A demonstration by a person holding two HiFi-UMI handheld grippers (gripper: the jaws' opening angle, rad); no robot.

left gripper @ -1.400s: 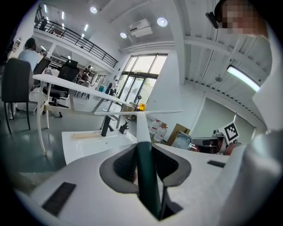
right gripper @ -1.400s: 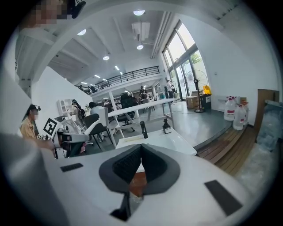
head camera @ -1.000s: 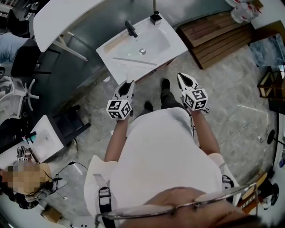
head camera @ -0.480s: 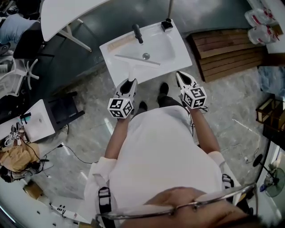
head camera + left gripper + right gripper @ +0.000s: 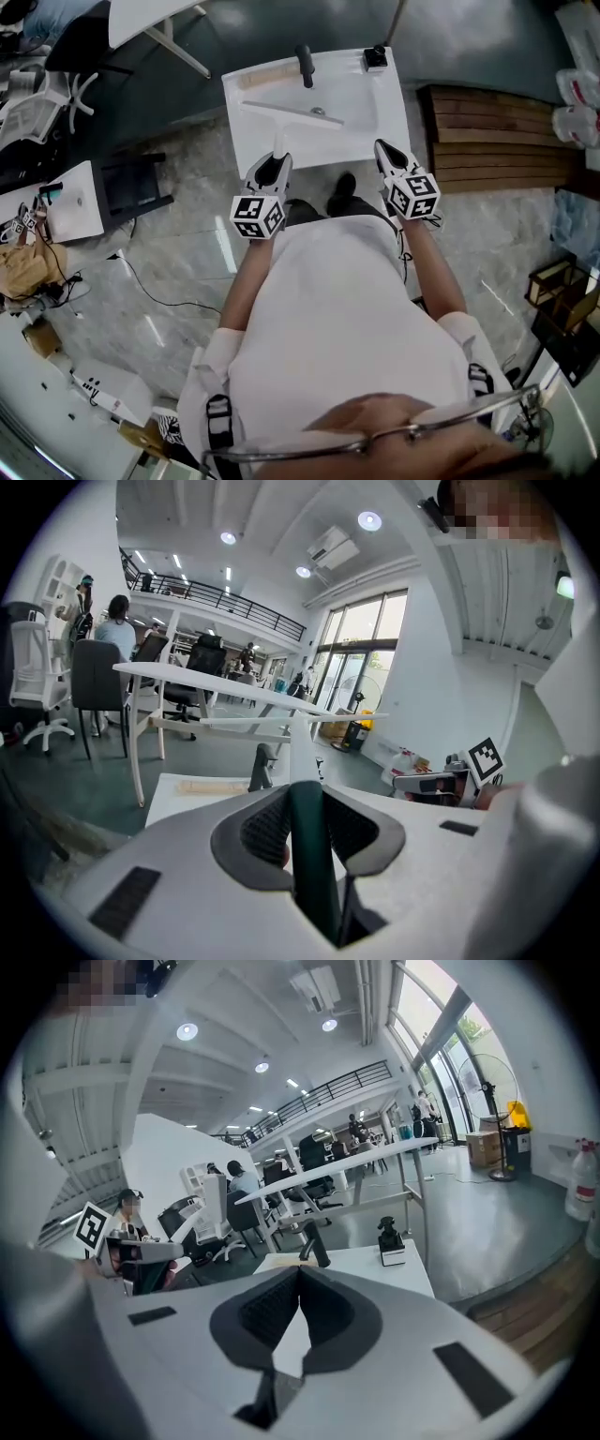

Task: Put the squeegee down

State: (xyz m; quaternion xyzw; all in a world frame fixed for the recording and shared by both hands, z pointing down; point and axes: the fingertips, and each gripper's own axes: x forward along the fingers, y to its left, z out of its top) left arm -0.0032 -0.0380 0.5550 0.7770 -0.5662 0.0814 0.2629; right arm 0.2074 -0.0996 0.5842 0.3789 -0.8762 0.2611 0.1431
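Note:
The squeegee (image 5: pixel 291 112) has a long pale blade lying across the white sink basin (image 5: pixel 375 103), and its shaft runs back to my left gripper (image 5: pixel 275 161). In the left gripper view, the squeegee's dark green handle (image 5: pixel 309 855) is clamped between the jaws of my left gripper (image 5: pixel 305 794), with the white shaft and blade reaching out ahead. My right gripper (image 5: pixel 382 147) hovers at the sink's front right edge. Its jaws meet at the tip with nothing between them, as the right gripper view shows (image 5: pixel 299 1274).
A black faucet (image 5: pixel 304 64) and a black soap dispenser (image 5: pixel 376 57) stand at the sink's back edge, with a wooden strip (image 5: pixel 261 81) at its back left. A wooden pallet (image 5: pixel 497 141) lies to the right. A small white cabinet (image 5: pixel 75 202) and cables sit to the left.
The person has turned and stepped up to the sink. Both grippers have moved closer to it, carrying the squeegee blade further over the basin.

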